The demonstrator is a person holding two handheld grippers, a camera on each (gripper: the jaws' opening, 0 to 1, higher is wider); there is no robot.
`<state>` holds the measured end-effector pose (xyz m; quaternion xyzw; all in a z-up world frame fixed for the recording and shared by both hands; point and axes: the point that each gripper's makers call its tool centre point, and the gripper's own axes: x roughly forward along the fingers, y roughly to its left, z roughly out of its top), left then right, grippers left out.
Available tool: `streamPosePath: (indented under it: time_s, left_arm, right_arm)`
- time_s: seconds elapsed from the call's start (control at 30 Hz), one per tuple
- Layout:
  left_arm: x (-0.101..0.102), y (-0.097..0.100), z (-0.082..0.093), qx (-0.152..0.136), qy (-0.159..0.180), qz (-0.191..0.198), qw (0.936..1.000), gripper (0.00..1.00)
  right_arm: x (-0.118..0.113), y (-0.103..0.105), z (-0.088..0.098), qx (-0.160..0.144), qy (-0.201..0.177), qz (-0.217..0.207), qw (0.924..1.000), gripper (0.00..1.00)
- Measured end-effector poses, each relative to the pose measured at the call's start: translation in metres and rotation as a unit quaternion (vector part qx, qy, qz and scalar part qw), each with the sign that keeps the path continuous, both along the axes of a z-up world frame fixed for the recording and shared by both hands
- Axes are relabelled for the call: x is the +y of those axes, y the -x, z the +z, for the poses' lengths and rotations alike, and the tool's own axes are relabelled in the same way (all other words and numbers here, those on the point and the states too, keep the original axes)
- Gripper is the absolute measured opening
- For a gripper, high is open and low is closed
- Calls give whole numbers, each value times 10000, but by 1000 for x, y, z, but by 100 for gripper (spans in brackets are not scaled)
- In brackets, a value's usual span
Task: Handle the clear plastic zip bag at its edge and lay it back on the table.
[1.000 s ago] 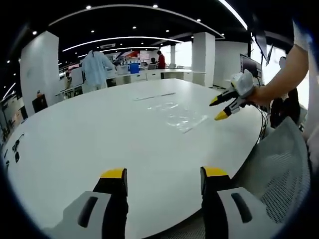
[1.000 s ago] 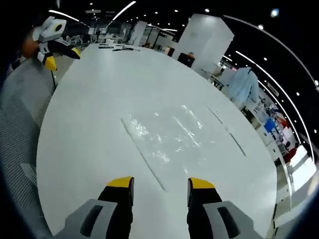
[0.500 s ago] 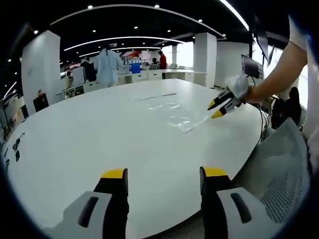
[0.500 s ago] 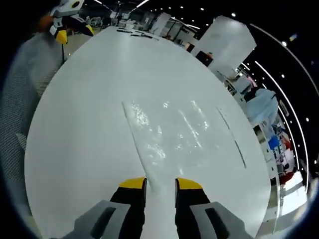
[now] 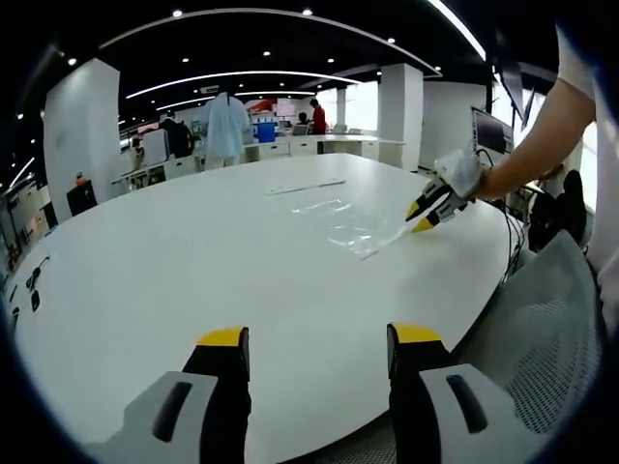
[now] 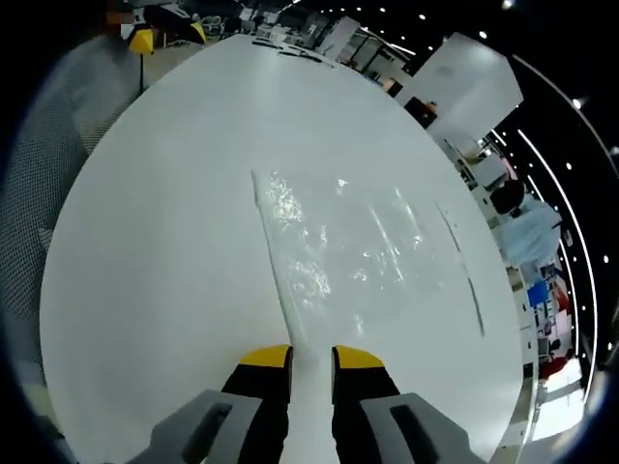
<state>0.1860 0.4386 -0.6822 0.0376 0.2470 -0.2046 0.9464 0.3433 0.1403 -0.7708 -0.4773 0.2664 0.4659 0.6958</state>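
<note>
right gripper view: right gripper (image 6: 310, 354) pinches zip bag (image 6: 338, 253) edge; left gripper (image 5: 309, 336) spread.

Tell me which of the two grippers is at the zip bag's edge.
The right gripper, jaws nearly closed around the clear zip bag edge; the left gripper hangs open, far back.

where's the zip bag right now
The zip bag lies flat on the white table, its near edge between the right gripper's jaws; in the left gripper view it lies far right, beside that gripper.

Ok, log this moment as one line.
right tongs: closing on bag edge | left tongs: open, idle | bag: flat on table
</note>
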Motion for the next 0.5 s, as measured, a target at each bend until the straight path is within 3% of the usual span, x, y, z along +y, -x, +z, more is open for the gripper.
streamPosePath:
  time_s: [0.5]
  left_arm:
    - [2, -2, -2, 9, -3, 52, 10000, 55]
  right_arm:
    - [1, -7, -5, 73, 76, 157, 9998, 8]
